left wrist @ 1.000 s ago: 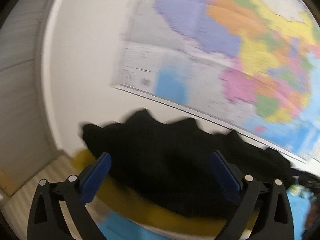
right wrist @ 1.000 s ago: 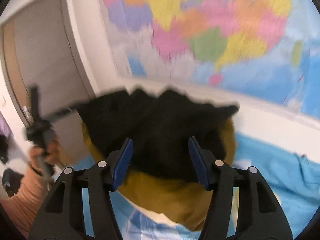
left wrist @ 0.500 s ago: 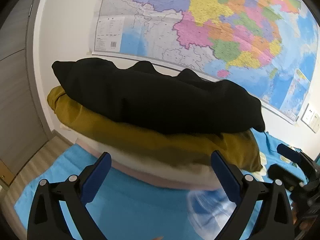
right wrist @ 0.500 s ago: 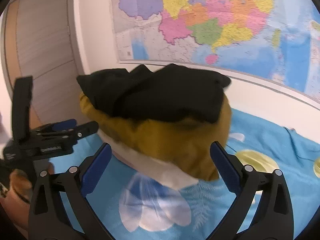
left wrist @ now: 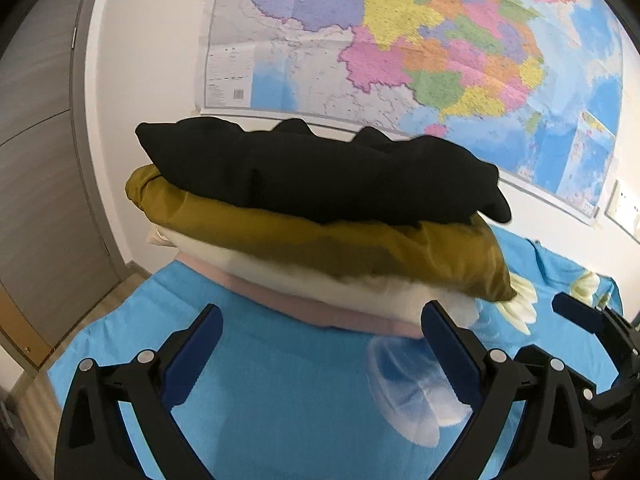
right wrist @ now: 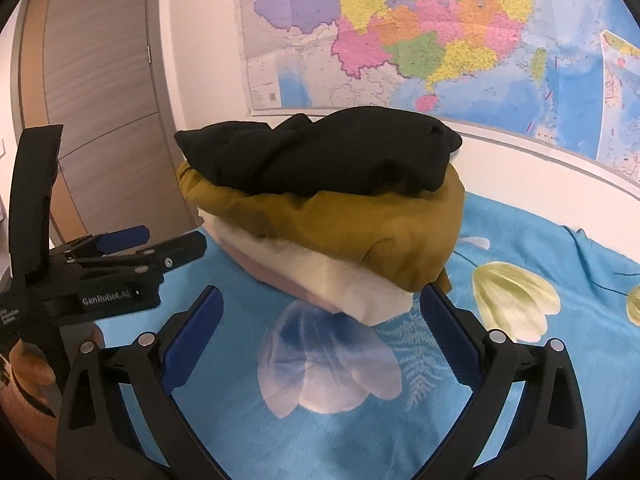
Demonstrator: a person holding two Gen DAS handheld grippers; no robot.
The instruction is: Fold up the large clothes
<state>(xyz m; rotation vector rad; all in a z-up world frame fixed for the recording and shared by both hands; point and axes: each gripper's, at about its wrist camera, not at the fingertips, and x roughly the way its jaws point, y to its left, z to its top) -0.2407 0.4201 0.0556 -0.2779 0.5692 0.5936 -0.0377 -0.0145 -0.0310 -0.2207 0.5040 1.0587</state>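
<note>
A stack of folded clothes sits on the blue bedsheet (left wrist: 280, 392) near the wall: a black garment (left wrist: 320, 172) on top, a mustard one (left wrist: 340, 244) under it, then a cream one (left wrist: 304, 276) and a pink one (left wrist: 320, 312). The same stack shows in the right wrist view, black garment (right wrist: 320, 156) over mustard (right wrist: 360, 224). My left gripper (left wrist: 320, 336) is open and empty, short of the stack. My right gripper (right wrist: 320, 312) is open and empty, near the stack's front corner. The left gripper also shows in the right wrist view (right wrist: 132, 248).
A large coloured map (left wrist: 400, 40) hangs on the wall behind the stack. A grey-brown door (right wrist: 100, 100) stands to the left. The sheet has flower prints (right wrist: 516, 296). Wooden floor (left wrist: 24, 320) shows past the bed's left edge.
Both grippers have pulled back from the stack and lowered. The black garment, close between the fingers a second ago, now rests on top of the stack. The right gripper's jaws have widened.
</note>
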